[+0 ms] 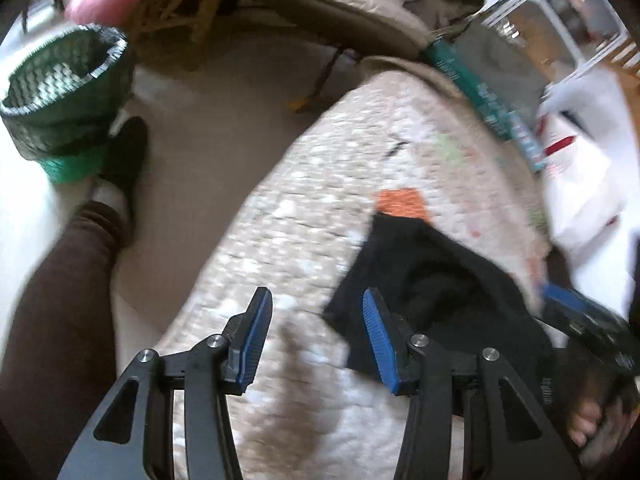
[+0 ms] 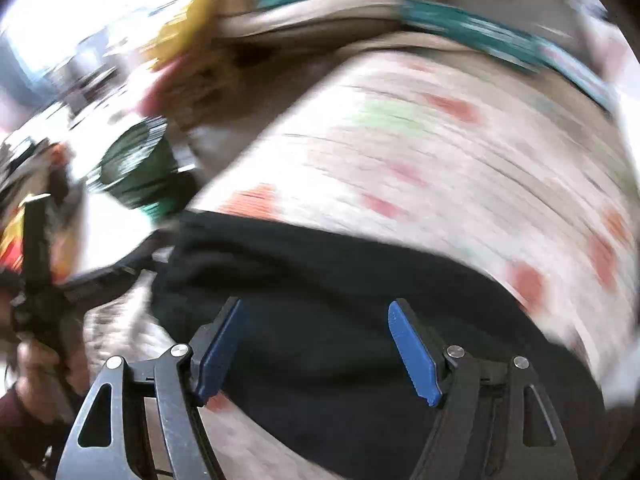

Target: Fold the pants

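The black pants (image 1: pixel 432 280) lie bunched on a pale quilted blanket (image 1: pixel 320 184) with coloured patches. My left gripper (image 1: pixel 316 296) is open over the bare quilt just left of the pants, with nothing between its blue pads. The other gripper (image 1: pixel 576 316) shows blurred at the right edge beyond the pants, above a hand (image 1: pixel 588 424). In the right wrist view my right gripper (image 2: pixel 316 304) hovers open, jaws wide, above the black pants (image 2: pixel 320 264), gripping nothing. The view is heavily blurred. The left tool (image 2: pixel 40 280) shows as a dark smear at the left.
A green woven basket (image 1: pixel 60 80) stands on the floor at the left, beside a person's leg in brown (image 1: pixel 60 280) and a black-socked foot (image 1: pixel 128 152). Pillows and clutter lie beyond the quilt, a teal band (image 1: pixel 480 88) runs along its far edge, and a white bag (image 1: pixel 580 160) sits at the right.
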`<state>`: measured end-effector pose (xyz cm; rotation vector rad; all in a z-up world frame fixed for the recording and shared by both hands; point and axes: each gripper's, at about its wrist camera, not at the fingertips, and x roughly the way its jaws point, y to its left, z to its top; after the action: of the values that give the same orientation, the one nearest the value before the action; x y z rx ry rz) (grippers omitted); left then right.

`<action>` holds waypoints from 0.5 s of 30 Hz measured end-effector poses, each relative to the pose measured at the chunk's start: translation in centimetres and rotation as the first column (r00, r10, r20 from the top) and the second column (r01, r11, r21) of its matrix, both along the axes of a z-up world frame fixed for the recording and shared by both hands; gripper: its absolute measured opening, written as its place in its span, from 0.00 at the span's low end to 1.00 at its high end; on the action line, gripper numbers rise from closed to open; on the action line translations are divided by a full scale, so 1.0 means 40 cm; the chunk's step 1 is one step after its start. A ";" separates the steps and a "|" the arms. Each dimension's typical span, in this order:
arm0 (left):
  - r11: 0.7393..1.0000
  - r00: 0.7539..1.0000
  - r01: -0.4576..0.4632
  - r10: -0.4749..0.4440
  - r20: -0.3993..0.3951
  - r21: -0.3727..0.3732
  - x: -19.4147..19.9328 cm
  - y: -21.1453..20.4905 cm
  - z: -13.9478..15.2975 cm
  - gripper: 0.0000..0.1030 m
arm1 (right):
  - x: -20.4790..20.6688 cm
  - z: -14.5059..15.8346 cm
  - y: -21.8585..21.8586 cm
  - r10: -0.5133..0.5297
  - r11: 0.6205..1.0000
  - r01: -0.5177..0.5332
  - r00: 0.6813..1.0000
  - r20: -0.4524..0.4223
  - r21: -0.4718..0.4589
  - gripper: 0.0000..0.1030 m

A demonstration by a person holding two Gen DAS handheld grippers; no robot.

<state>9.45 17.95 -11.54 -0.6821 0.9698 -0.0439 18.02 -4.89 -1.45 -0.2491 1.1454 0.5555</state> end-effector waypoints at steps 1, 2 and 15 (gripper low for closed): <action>1.000 1.000 0.014 -0.014 0.012 -0.018 -0.005 -0.004 -0.005 0.45 | 0.018 -0.011 0.052 0.052 0.999 -0.051 0.998 -0.028 0.008 0.76; 0.999 0.999 0.028 -0.027 0.020 -0.029 -0.008 -0.010 -0.009 0.45 | 0.034 -0.025 0.088 0.088 0.996 -0.088 0.995 -0.046 0.008 0.76; 0.985 0.997 0.062 -0.053 0.057 -0.161 -0.018 0.007 -0.046 0.50 | 0.117 -0.246 0.404 0.389 0.895 -0.420 0.900 -0.198 -0.148 0.78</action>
<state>8.72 18.23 -13.40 -0.7993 0.9419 -0.1934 22.70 11.26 -11.28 -0.6265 1.3167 0.8502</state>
